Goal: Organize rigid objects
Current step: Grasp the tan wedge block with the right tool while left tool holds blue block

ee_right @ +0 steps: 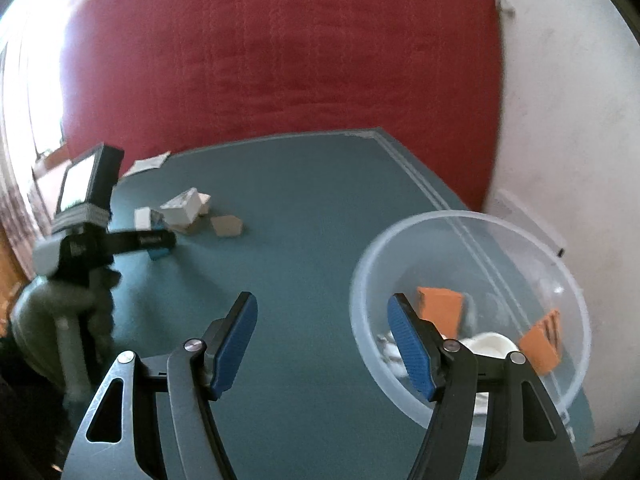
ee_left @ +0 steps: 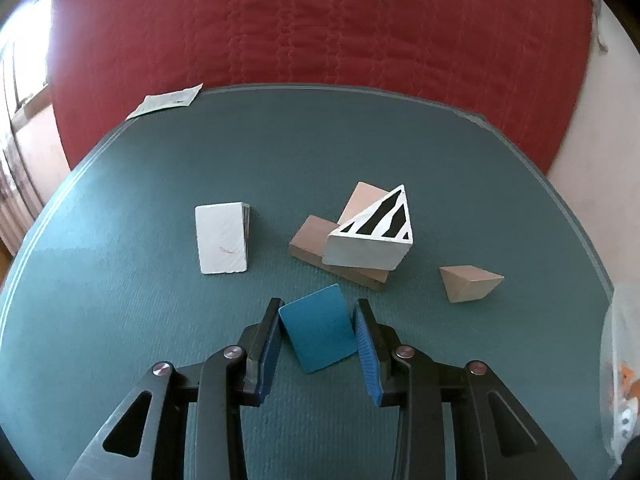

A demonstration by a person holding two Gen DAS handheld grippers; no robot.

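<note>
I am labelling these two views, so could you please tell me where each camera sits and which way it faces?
Left wrist: on the left gripper, looking down at the table; its pads flank the blue block.
Right wrist: on the right gripper, empty, facing the table beside the clear bowl; the left gripper shows too.
Shared: blue block, striped wedge, red quilt.

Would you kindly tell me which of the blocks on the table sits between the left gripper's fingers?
The flat teal rectangular block; the white block, striped wedge and plain wooden pieces lie farther off.
</note>
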